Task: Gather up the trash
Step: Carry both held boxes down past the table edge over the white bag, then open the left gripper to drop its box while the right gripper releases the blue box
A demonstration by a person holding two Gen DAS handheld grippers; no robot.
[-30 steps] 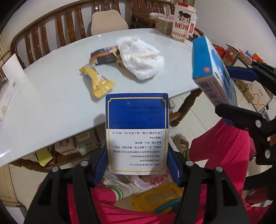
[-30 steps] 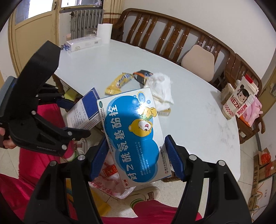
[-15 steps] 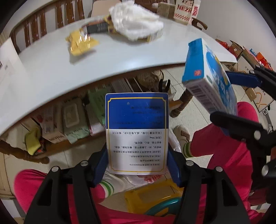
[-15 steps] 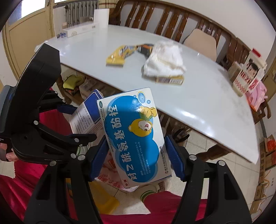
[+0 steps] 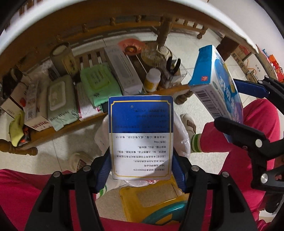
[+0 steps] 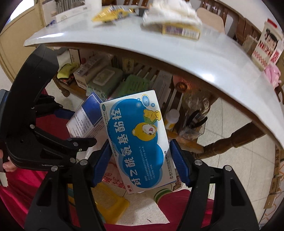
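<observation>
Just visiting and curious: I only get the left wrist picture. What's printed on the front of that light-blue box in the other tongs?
Observer: In the right wrist view, the light-blue box held in the right tongs shows a yellow cartoon bear on a blue cloud.
Operator: Any trash up on the table? I only see its underside.
Observer: Yes. A yellow wrapper, a crumpled white tissue and a small flat box lie on the white tabletop.

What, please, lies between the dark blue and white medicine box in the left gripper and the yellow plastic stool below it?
In the left wrist view, a thin white plastic bag lies there, showing around the dark blue and white medicine box and above the yellow plastic stool.
</observation>
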